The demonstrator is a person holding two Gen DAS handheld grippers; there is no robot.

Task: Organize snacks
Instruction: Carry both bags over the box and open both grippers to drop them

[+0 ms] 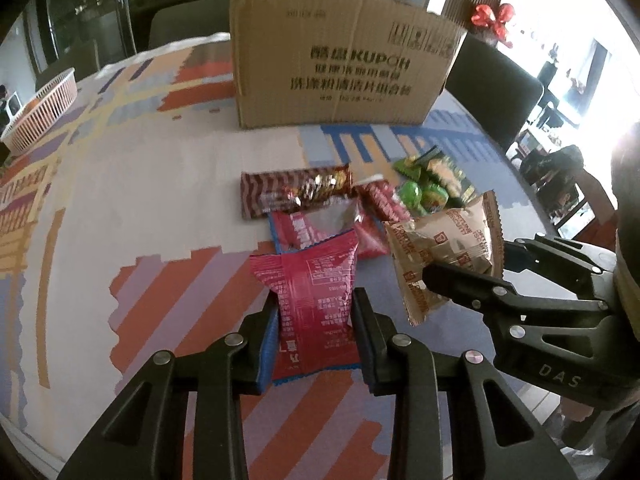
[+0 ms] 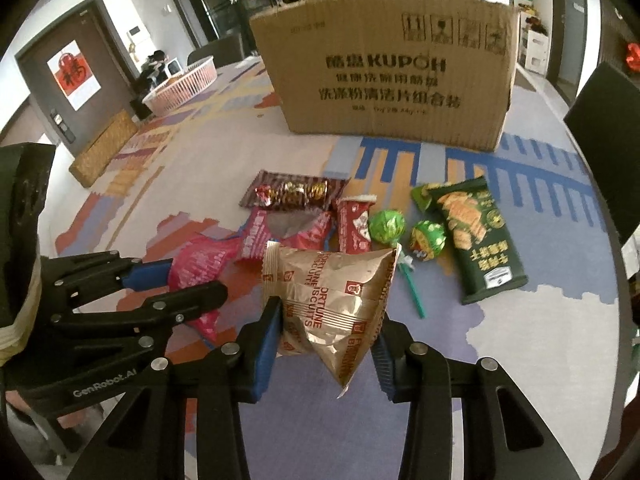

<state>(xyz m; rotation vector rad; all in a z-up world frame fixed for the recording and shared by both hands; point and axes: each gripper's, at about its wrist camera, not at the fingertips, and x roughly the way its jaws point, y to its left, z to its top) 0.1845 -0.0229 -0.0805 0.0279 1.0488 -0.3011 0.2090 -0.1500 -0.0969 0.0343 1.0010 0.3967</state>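
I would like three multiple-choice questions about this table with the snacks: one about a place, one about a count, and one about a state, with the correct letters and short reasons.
1. Where is the cardboard box?
A. behind the snack pile
B. under the table
C. in the pink basket

2. How many green lollipops lie on the table?
A. none
B. two
C. five

3. What does the right gripper hold?
A. nothing
B. the dark green bag
C. the gold biscuit packet

Answers:
1 A: it stands on the tablecloth beyond the snacks.
2 B: two green lollipops lie side by side.
3 C: its fingers pinch that packet, while the left gripper holds the red packet.
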